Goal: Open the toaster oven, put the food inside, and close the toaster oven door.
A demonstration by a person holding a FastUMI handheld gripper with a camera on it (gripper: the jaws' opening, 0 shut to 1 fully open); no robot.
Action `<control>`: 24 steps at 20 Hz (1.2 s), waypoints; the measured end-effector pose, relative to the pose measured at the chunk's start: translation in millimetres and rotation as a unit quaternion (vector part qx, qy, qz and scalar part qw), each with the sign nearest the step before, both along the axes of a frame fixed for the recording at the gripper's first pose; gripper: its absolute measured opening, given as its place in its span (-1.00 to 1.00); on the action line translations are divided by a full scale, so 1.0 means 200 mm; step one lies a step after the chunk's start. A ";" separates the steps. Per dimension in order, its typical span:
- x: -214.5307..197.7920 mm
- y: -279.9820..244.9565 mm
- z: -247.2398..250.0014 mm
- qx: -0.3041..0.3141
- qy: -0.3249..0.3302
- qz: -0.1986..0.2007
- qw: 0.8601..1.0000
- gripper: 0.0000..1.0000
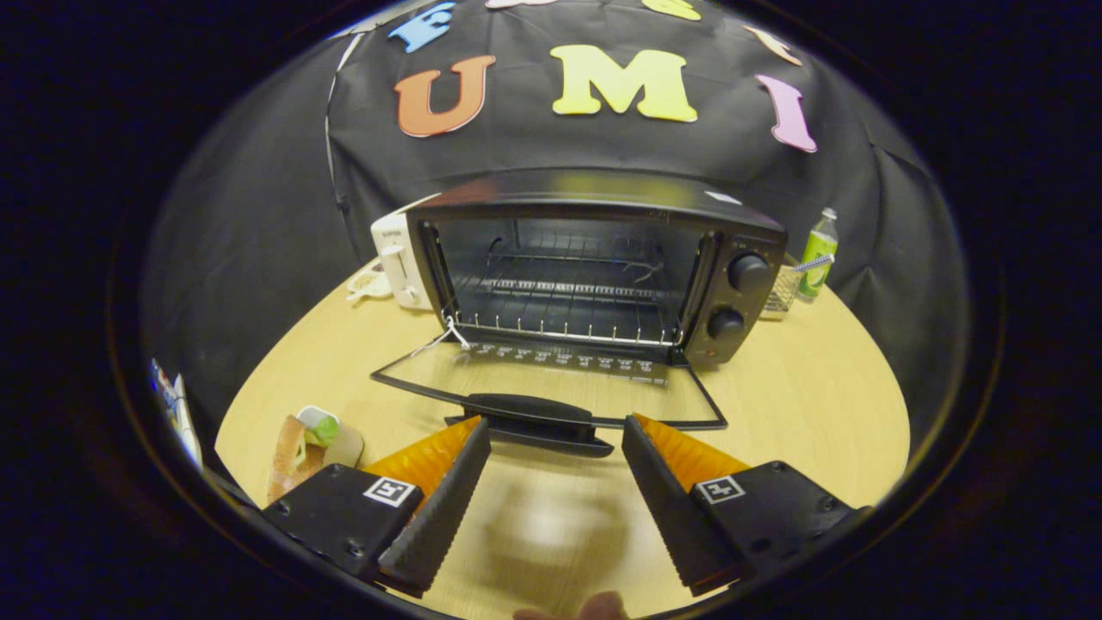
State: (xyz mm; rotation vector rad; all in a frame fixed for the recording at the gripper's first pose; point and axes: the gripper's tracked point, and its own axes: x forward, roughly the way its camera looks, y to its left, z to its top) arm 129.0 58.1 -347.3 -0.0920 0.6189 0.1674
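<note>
Toaster oven [594, 267] door [551, 383] lies open; my gripper [555, 448] is spread, grasping nothing; next I judge: fetch the sandwich [301, 448] beside my left finger.

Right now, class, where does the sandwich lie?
The sandwich lies on the wooden table, just outside the left finger of the open gripper, short of the toaster oven and its lowered door.
</note>
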 end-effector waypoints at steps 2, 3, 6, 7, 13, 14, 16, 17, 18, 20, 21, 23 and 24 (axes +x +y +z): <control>0.00 -0.01 -0.01 0.000 0.005 0.004 1.000 1.00; 0.01 -0.02 -0.02 -0.001 0.009 0.002 1.000 1.00; -0.02 -0.04 -0.08 0.004 0.044 -0.002 0.999 1.00; -0.02 -0.04 -0.05 0.005 0.036 0.000 0.999 1.00; -0.18 -0.04 0.38 0.019 -0.017 0.043 0.999 1.00; -0.20 -0.05 0.46 0.027 -0.023 0.049 0.998 1.00; -0.24 -0.05 0.61 0.040 -0.034 0.061 0.997 1.00; -0.26 -0.05 0.68 0.042 -0.040 0.069 0.996 1.00; -0.28 -0.06 0.73 0.043 -0.044 0.075 0.995 1.00; -0.32 -0.02 0.80 0.045 -0.044 0.099 0.993 1.00; -0.35 0.01 0.80 0.049 -0.035 0.115 0.992 1.00; -0.41 0.10 0.73 0.065 0.017 0.161 0.985 1.00; -0.44 0.15 0.69 0.074 0.035 0.175 0.981 1.00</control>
